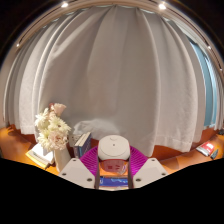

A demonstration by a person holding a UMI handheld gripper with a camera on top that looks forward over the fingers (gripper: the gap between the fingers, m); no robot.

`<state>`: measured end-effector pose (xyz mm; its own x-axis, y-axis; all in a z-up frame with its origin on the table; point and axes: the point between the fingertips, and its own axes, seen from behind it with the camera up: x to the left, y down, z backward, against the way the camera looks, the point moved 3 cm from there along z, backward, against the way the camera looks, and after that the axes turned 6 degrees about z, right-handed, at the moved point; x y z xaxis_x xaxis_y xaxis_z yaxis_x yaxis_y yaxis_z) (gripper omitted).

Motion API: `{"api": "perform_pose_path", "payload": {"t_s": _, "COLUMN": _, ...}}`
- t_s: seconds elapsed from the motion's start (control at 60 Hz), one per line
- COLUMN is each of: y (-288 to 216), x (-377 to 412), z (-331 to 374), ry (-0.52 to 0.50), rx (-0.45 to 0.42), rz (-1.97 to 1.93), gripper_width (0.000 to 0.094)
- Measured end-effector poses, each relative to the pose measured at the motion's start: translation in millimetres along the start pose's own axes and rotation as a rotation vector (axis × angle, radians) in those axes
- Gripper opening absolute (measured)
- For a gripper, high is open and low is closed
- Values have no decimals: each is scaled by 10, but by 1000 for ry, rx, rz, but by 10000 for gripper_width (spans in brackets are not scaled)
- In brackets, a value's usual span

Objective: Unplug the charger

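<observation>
One white charger (113, 147) sits between the two fingers of the gripper (113, 170), its rounded top showing above the purple pads (92, 160). The pads lie close against it on both sides, so the tongs look clenched on the charger, gripping it from left and right. Below the charger, between the white finger bodies, a small patch of blue and red shows, too small to identify.

Just beyond the left finger stands a bunch of pale flowers (52, 126) in a vase, and behind it a dark upright object that may be a book or a box (82, 142); it is hard to tell which. At the foot of the flowers some white papers (40, 154) lie flat on a brown wooden table (185, 157), which runs across the view on both sides of the gripper. Far off to the right, on the same surface, lies a small red and white object (207, 149).

Behind everything hangs a wide white curtain (120, 70) in long folds, filling most of the room's back. Two bright ceiling lights (161, 5) shine above it.
</observation>
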<state>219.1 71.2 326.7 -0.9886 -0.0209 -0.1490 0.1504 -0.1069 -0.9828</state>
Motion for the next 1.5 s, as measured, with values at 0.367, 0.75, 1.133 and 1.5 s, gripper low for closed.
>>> {"api": "perform_pose_path", "payload": {"t_s": 0.367, "y": 2227, "x": -1129, "z": 215, "ry": 47, "rx": 490, "rz": -52, "gripper_width": 395}}
{"api": "perform_pose_path", "payload": {"t_s": 0.75, "y": 3110, "x": -1413, "z": 257, "ry": 4, "rx": 718, "rz": -59, "gripper_width": 469}}
{"api": "perform_pose_path", "payload": {"t_s": 1.133, "y": 2798, "x": -1374, "z": 277, "ry": 45, "rx": 676, "rz": -29, "gripper_width": 752}}
{"api": "perform_pose_path", "payload": {"t_s": 1.5, "y": 1033, "x": -500, "z": 1253, "ry": 74, "rx": 356, "rz": -132, "gripper_width": 824}}
